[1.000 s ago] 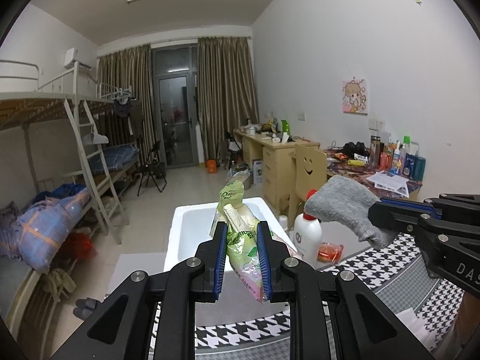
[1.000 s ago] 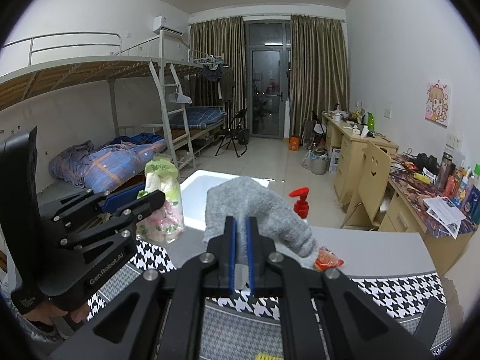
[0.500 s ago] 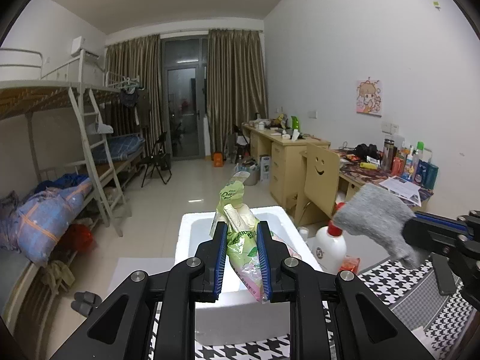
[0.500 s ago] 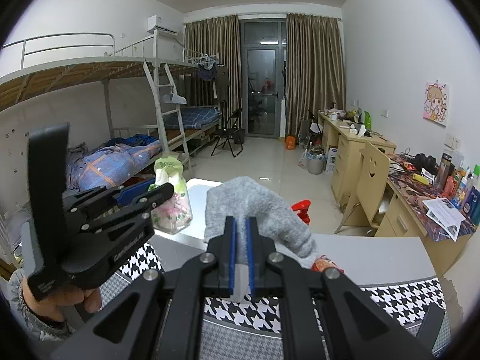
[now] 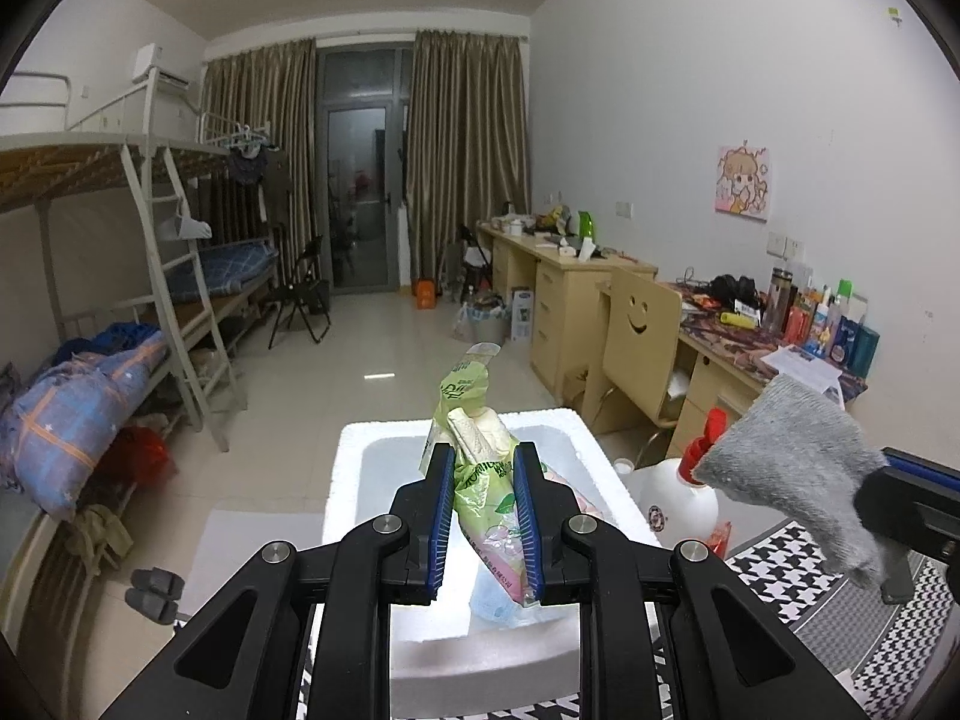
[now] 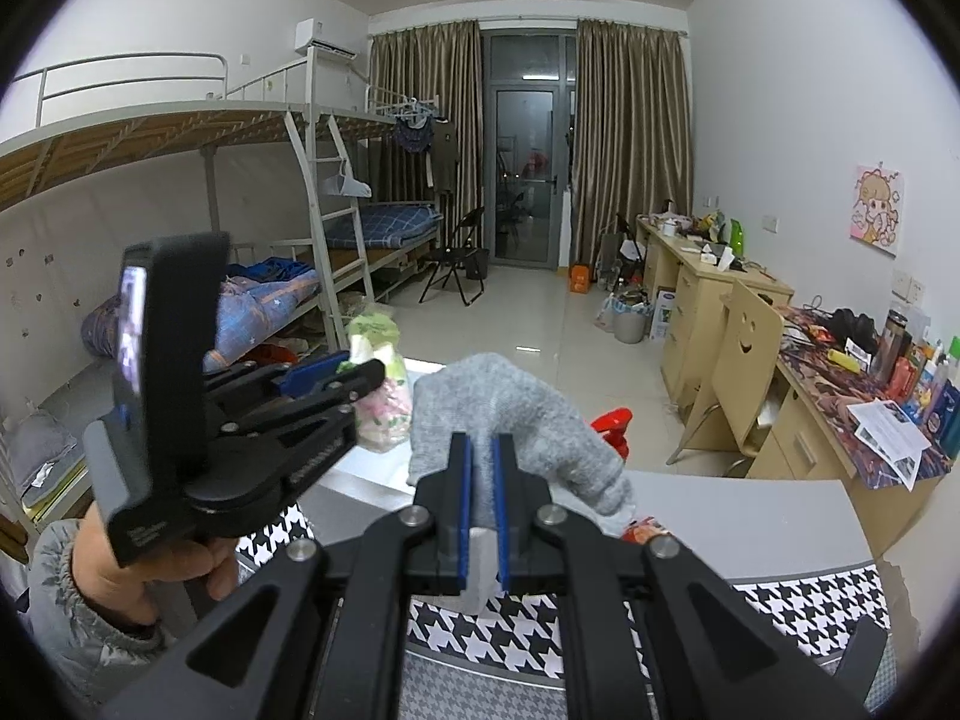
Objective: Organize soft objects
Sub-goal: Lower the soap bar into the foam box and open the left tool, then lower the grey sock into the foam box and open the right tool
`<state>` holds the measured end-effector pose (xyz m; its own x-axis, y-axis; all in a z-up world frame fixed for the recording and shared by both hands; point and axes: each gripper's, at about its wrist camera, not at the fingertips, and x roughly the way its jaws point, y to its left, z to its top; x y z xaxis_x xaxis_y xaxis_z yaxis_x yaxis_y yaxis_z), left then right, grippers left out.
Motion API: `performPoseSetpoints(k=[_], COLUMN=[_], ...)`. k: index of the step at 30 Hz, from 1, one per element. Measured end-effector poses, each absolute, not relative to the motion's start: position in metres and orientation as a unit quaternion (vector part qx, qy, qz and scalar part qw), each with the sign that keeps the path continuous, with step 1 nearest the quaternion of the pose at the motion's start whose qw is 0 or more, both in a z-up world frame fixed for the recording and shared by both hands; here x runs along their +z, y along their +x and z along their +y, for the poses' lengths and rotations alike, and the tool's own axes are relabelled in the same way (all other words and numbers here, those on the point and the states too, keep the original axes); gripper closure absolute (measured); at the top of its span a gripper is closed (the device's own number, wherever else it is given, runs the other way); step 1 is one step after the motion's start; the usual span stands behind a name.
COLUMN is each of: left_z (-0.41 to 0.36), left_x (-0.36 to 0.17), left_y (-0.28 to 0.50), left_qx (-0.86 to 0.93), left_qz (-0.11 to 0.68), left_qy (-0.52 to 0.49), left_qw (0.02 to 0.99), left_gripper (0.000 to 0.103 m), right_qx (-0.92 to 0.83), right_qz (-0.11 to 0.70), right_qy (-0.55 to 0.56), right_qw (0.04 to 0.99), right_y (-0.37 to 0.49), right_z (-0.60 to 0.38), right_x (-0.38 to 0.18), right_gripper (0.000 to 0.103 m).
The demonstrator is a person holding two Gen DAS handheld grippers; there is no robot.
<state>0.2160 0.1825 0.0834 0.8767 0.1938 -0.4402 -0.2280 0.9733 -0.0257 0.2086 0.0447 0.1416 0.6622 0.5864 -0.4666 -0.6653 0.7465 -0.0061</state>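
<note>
My left gripper (image 5: pixel 483 468) is shut on a green plastic packet of tissues (image 5: pixel 480 450) and holds it in the air over an open white foam box (image 5: pixel 348 468). My right gripper (image 6: pixel 480 450) is shut on a grey sock (image 6: pixel 510 414), held up to the right of the box. The sock also shows in the left wrist view (image 5: pixel 792 468). The left gripper and its packet (image 6: pixel 378 402) show at the left of the right wrist view.
A white bottle with a red pump (image 5: pixel 690 492) and a red packet (image 6: pixel 645 531) stand beside the box on the table with a houndstooth cloth (image 6: pixel 798 606). A bunk bed (image 5: pixel 120 312) is at the left, desks and a chair (image 5: pixel 636 336) at the right.
Both grippers have risen and moved forward with their loads. The packet now hangs over the box's opening and the sock sits higher beside the pump bottle.
</note>
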Motion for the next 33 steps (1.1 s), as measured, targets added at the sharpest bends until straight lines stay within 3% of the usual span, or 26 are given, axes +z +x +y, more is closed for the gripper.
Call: performPoseSetpoints(k=[10,12,14,18,20,22,33], left_z=[0.196,0.198,0.2,0.204,0.206,0.208,0.218], left_x=[0.069,0.065,0.064,0.068,0.071,0.076,0.092], left_y=[0.242,0.246,0.245,0.236,0.229,0.219,0.178], left_qx=[0.093,0.096,0.098,0.115,0.124,0.139,0.176], left_qz=[0.256,0.263,0.264,0.254,0.244,0.231,0.201], left_qy=[-0.046,-0.042,-0.044,-0.045,-0.046,-0.045,-0.037], left_qw=[0.961,0.959,0.959,0.959,0.961,0.962,0.963], left_gripper=[0.079,0.065,0.042,0.03,0.014,0.007,0.001], right_qx=[0.339,0.337,0.336,0.334,0.336,0.338,0.355], right_qz=[0.238,0.243,0.247,0.251,0.251,0.25,0.245], right_qy=[-0.088,-0.087,-0.086,-0.085,-0.084,-0.084,-0.087], right_qw=[0.906,0.905,0.905,0.905,0.904,0.904,0.898], right_y=[0.224,0.227,0.231,0.233,0.233,0.233,0.23], right_z=[0.05,0.052,0.052,0.055,0.057,0.058,0.076], right_x=[0.137,0.136,0.135,0.135,0.136,0.136,0.143], right_gripper=[0.094,0.094,0.094,0.094,0.094,0.094,0.093])
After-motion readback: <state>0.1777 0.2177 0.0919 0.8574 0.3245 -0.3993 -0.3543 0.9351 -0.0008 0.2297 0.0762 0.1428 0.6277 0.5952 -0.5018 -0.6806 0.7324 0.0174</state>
